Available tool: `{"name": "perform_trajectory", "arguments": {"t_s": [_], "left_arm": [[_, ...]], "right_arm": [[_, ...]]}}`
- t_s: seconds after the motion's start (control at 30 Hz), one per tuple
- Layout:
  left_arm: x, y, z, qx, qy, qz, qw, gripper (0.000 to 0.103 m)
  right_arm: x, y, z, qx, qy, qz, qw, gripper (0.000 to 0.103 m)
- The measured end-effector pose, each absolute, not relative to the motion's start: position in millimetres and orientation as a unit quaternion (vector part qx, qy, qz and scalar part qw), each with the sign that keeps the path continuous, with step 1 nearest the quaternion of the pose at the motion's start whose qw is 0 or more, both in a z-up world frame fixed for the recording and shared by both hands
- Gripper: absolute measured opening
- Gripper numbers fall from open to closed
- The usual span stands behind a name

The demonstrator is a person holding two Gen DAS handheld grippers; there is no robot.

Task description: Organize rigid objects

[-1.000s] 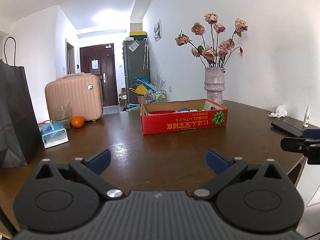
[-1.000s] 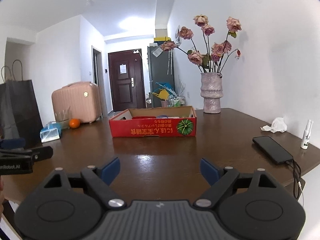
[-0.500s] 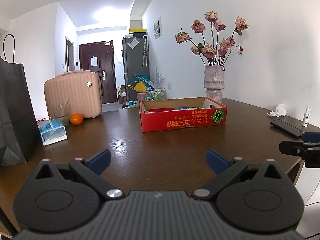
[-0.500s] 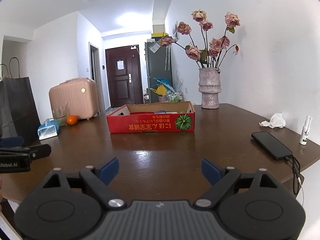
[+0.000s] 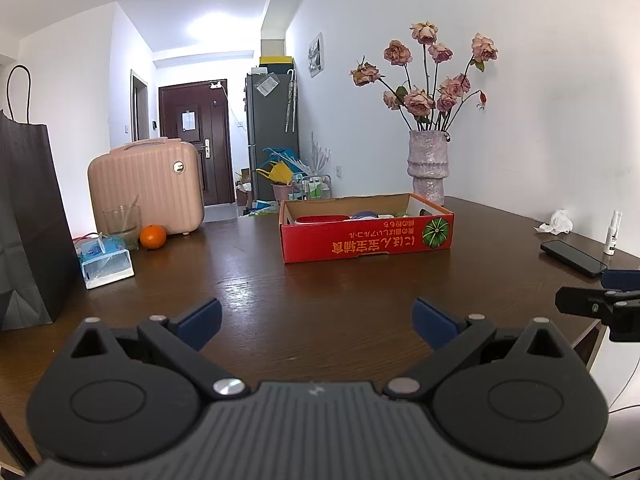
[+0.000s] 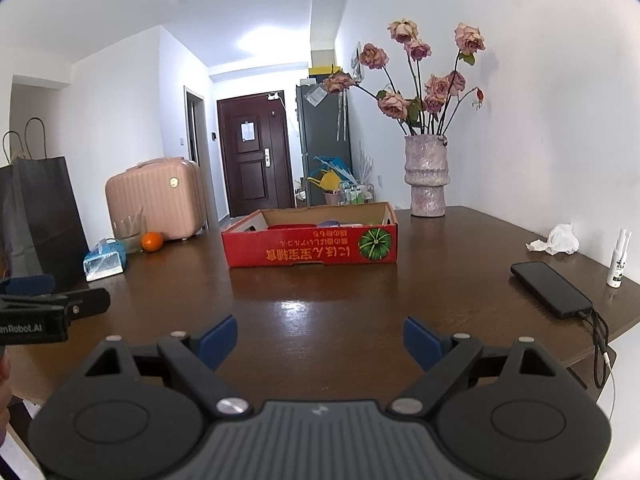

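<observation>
- Left gripper [image 5: 316, 320] jaws spread, nothing between them; it hangs over the table's [image 5: 320, 288] near edge.
- Right gripper [image 6: 320, 338] likewise spread and empty, near edge.
- Red box [image 5: 366, 234] sits mid-table toward the far edge, near the vase [image 5: 427, 166].
- Rigid items inside: a red lid-like piece [image 5: 322, 219], others mostly hidden.
- Probably light, stiff, smooth plastic; grip by the rims.
- Box is thin cardboard; take it by the side walls.

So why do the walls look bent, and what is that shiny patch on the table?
Both wrist views use fisheye lenses, so straight walls bow and corners go dark. In the right wrist view, ceiling light glares off the table; the left wrist view shows a fainter sheen. The red box stays sharp.
</observation>
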State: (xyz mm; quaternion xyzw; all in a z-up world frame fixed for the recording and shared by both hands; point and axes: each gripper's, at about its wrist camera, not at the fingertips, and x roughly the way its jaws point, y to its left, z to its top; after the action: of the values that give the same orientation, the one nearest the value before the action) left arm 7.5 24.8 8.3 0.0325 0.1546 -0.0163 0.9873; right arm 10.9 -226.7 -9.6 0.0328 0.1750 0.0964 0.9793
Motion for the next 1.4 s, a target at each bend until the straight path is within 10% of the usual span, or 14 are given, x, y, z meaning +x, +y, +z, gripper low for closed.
{"name": "perform_trajectory", "arguments": {"t_s": [1.4], "left_arm": [[3.0, 21.5, 11.5, 0.025, 0.144, -0.023, 0.989, 0.103]], "right_arm": [[8.4, -224.9, -11.3, 0.024, 0.171, 0.098, 0.980, 0.090]]}}
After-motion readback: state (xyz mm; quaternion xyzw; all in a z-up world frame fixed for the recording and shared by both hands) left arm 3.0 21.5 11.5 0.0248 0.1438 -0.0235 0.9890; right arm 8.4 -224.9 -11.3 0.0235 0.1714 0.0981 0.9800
